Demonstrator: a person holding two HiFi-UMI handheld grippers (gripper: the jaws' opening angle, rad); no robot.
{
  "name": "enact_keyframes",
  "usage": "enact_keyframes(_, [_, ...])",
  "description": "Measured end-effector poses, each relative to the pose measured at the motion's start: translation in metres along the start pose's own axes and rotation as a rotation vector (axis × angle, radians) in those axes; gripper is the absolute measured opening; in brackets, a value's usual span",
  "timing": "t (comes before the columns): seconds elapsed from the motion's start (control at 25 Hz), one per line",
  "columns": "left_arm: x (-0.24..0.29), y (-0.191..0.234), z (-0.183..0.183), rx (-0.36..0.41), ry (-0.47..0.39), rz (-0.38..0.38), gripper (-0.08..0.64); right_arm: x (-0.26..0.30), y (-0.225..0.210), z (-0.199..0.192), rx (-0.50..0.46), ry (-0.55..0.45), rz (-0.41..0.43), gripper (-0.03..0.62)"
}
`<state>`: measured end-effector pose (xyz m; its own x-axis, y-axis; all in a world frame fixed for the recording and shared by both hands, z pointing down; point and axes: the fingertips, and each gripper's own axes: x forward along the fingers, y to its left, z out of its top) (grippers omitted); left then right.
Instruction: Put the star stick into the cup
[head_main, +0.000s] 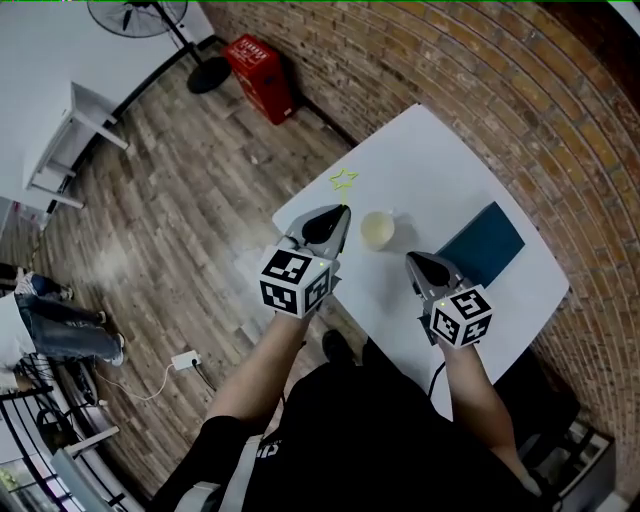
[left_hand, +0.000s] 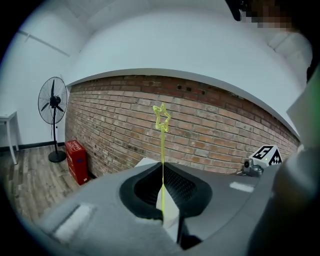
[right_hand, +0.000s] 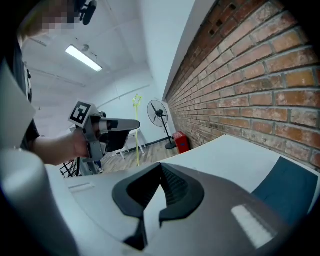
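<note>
Surroundings: the white surface stands beside a brick wall. A red box and a pedestal fan sit on the wooden floor, well apart from the surface. A blue pad lies flat on the surface, just beside the right gripper, on its right. The cup stands upright on the surface between the two grippers, nearer the left gripper, with its mouth facing up. Task item: the star stick is clamped in the left gripper, whose jaws are closed on the lower shaft. In the left gripper view the thin yellow shaft rises straight up out of the jaws, with the star at its top end. In the head view the star shows just beyond the left gripper's tip, near the surface's edge, left of the cup and apart from it. The right gripper hovers over the surface with its jaws brought together and nothing between them.
</note>
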<state>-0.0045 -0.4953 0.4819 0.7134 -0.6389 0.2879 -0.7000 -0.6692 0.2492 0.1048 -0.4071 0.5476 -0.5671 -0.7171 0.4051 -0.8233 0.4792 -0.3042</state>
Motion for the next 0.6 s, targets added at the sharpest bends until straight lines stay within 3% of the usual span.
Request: enact_keyframes(0.6, [0.072, -0.023, -0.008, -0.024, 0.002, -0.105, 0.009, 0.005, -0.024, -0.014, 0.041, 0.027, -0.009, 0.000])
